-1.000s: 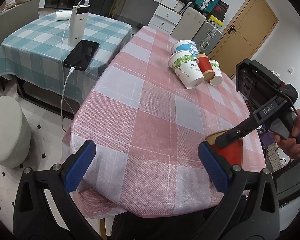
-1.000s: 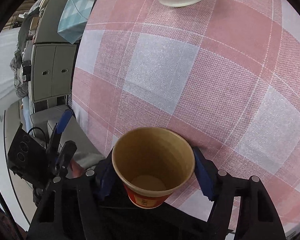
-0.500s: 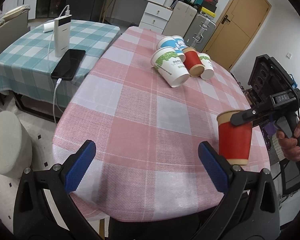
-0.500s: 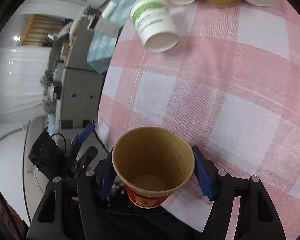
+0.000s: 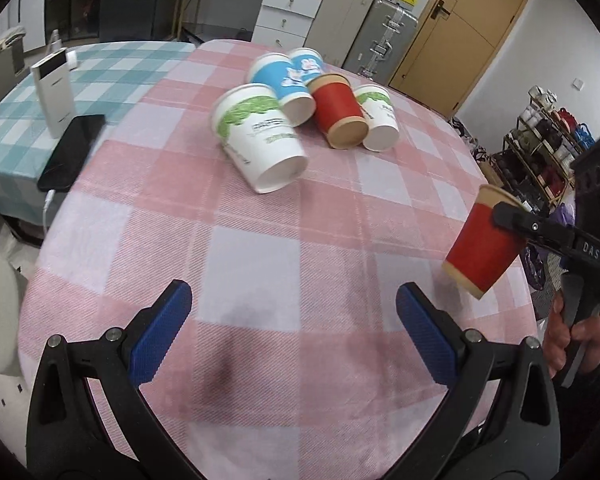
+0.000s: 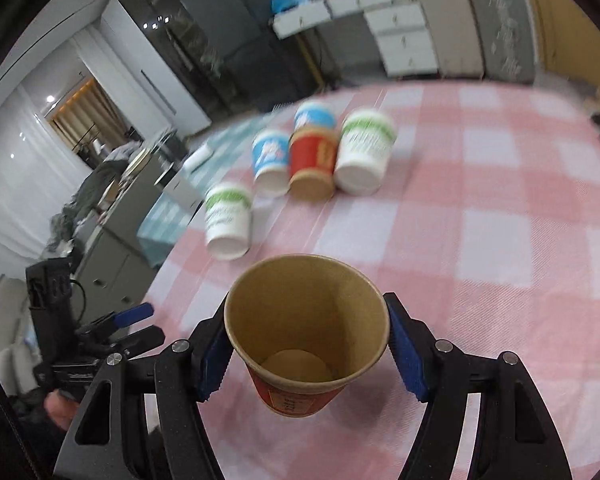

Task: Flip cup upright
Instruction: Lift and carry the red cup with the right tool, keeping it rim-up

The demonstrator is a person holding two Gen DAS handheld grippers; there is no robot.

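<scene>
Right tool [image 6: 308,350] clamped on red cup [image 6: 306,340], mouth up, above table [image 6: 500,240]; left tool [image 5: 294,330] spread wide, empty.

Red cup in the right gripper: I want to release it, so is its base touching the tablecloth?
Apart. The left wrist view shows the red cup, tilted, held by the right gripper above the tablecloth.

We see a wooden door [image 5: 466,28] in a white wall [image 5: 556,52], with white drawers [image 5: 286,14] and grey cabinets [image 5: 392,46] beside it. We also see a teal checked table [image 5: 100,68] at the left and bright white curtains [image 6: 24,152].
</scene>
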